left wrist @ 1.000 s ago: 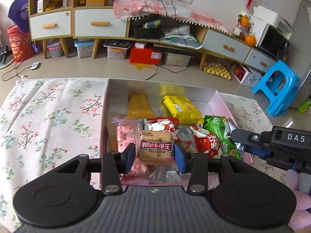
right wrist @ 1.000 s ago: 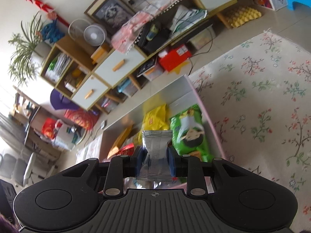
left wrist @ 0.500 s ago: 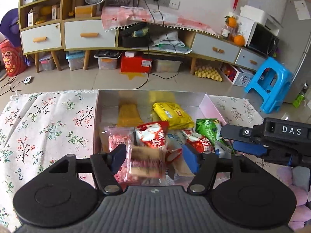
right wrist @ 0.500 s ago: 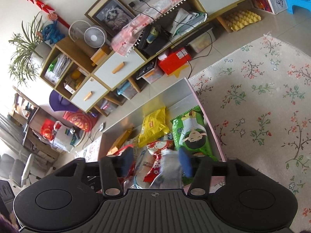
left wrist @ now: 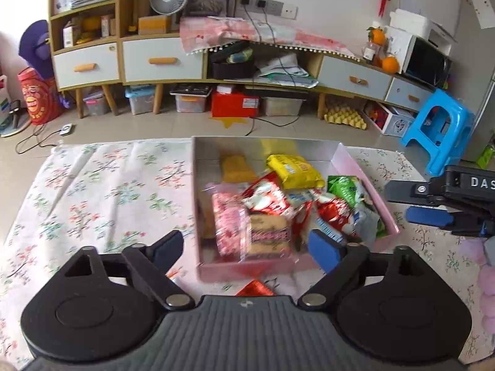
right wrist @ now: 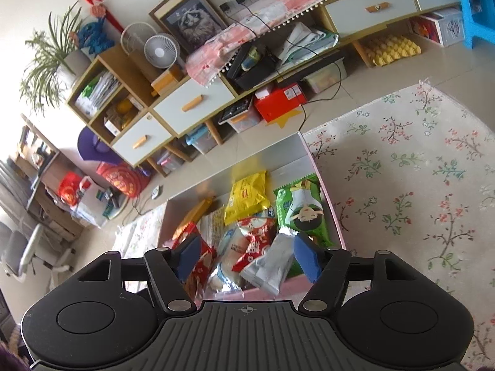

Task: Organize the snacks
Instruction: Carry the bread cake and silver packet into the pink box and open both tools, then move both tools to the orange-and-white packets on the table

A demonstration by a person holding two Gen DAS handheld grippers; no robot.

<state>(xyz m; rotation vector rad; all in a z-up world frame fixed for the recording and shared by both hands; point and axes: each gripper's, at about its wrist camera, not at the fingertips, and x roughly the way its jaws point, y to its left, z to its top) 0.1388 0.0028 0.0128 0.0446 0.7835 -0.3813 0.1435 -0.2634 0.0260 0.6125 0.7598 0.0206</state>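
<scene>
Both grippers, left (left wrist: 246,245) and right (right wrist: 247,256), hang with jaws released over the box (left wrist: 247,270); the silver packet (right wrist: 269,264) overhangs its near wall and may slide out.

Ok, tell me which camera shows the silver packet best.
The right wrist view: the silver packet lies in plain sight near the front of the pink box, between the open fingers of the right gripper, partly over other snacks. In the left wrist view it is only a blurred silvery bit beside the green packet.
</scene>
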